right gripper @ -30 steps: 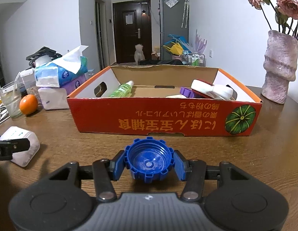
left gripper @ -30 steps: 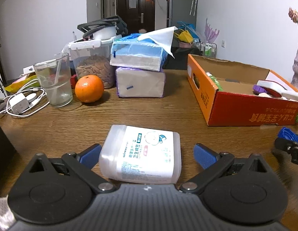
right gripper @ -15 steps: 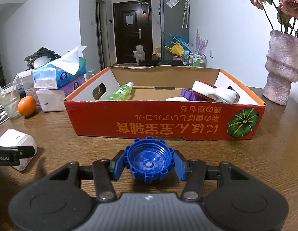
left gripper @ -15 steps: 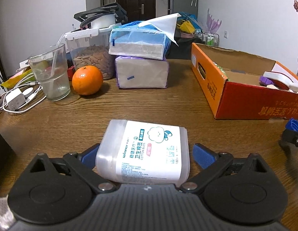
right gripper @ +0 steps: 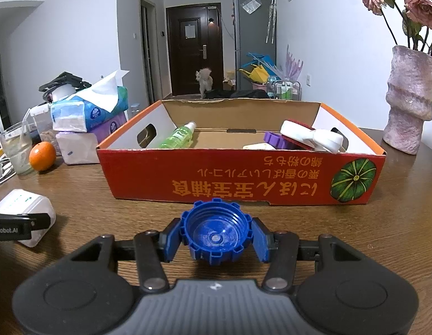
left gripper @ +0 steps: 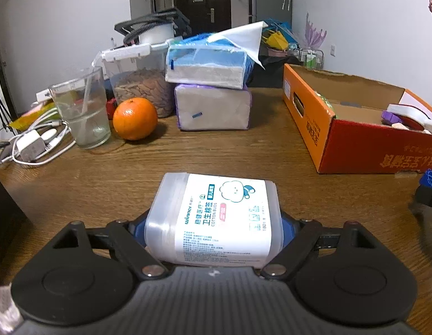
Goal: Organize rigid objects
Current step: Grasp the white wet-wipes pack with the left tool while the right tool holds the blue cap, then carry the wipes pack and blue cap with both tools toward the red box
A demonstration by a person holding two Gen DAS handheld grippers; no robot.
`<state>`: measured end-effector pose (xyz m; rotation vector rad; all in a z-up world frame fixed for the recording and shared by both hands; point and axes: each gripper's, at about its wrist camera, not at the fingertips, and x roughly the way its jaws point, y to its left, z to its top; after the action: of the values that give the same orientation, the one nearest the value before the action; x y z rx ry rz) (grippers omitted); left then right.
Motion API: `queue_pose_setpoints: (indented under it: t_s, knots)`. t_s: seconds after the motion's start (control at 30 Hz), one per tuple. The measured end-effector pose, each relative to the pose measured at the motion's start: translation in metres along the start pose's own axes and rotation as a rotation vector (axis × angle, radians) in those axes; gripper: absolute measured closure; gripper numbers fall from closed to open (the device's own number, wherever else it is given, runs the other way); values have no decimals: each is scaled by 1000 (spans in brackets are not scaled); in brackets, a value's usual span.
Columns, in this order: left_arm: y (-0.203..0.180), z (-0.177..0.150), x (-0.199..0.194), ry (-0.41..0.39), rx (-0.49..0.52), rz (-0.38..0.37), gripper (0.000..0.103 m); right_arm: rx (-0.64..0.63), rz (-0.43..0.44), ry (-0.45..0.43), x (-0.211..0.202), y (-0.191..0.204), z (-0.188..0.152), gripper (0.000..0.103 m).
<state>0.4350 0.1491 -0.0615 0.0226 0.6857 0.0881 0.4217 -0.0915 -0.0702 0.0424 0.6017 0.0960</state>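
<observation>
Closing on the cotton bud box (left gripper: 216,217), the left tongs (left gripper: 214,230) have just narrowed from their wide spread a second ago, pads now against its sides; squeeze evenly before lifting off the tabletop (left gripper: 216,153). The right tongs (right gripper: 216,237) pinch the blue cap (right gripper: 216,234), unchanged. Beyond them waits the cardboard box (right gripper: 244,184).

White cotton-bud box (left gripper: 216,217) lying flat on table, blue ridged cap (right gripper: 216,234) open side up
</observation>
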Motion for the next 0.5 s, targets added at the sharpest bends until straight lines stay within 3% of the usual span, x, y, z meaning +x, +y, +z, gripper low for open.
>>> queue_pose_setpoints:
  t_s: [0.5]
  knots:
    - [0,8,-35,-106,-81,53,19,1,32,-63,-17,-1,6,51]
